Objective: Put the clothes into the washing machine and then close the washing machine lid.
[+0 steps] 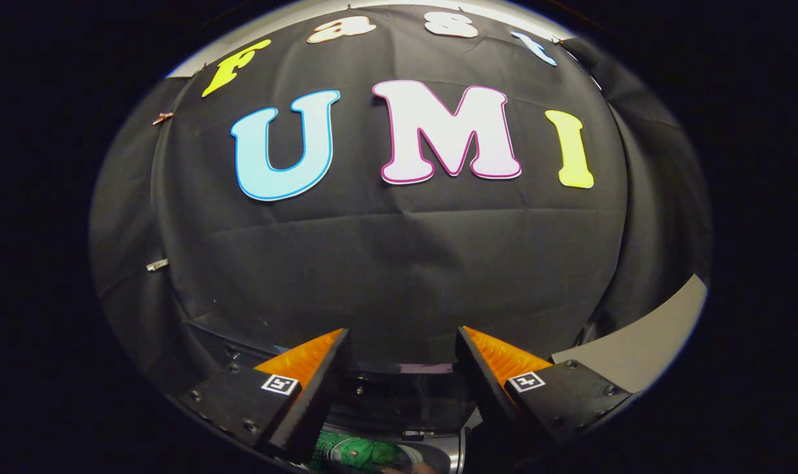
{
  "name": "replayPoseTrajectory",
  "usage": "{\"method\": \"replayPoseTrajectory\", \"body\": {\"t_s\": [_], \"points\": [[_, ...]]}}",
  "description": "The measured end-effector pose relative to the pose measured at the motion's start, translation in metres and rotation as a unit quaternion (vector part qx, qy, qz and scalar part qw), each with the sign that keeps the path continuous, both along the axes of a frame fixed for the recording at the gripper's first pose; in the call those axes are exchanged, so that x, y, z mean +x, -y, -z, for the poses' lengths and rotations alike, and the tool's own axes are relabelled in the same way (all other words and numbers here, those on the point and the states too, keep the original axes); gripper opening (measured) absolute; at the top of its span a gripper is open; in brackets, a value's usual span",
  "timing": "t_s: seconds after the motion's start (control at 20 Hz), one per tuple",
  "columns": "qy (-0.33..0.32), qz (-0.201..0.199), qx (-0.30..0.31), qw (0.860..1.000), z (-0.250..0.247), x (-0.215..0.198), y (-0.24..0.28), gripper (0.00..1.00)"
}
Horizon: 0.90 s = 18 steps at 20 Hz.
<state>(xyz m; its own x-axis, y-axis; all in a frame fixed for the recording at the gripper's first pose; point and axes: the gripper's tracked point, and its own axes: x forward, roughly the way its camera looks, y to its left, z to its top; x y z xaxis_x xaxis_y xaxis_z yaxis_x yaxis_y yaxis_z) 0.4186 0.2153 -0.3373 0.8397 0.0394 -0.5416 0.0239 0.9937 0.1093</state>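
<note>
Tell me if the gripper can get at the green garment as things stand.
Probably yes: the gripper is open, and the green garment lies low between its fingers, nothing showing across it. How far down it lies is unclear.

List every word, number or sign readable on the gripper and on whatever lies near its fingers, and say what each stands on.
No words or numbers can be read there.
Gripper, fingers open and empty: no text on it.
Left marker and right marker, one on each finger: square black-and-white coded patterns, not text.
Green thing low between the fingers: pale marks, too blurred to read.
</note>
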Motion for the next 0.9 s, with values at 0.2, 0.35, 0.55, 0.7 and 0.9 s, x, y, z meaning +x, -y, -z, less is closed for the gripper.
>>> {"method": "replayPoseTrajectory", "body": {"t_s": [0.2,0.35,0.55,0.7,0.9], "points": [[-0.006,0.01,0.002,1.0,0.001,-0.001,0.001,1.0],[-0.006,0.014,-0.008,1.0,0.002,-0.002,0.0,1.0],[-0.018,0.007,-0.013,1.0,0.002,-0.007,-0.001,1.0],[-0.032,0.006,-0.017,0.999,-0.001,-0.017,-0.002,1.0],[-0.038,0.001,-0.015,0.999,-0.007,-0.037,-0.004,1.0]]}}
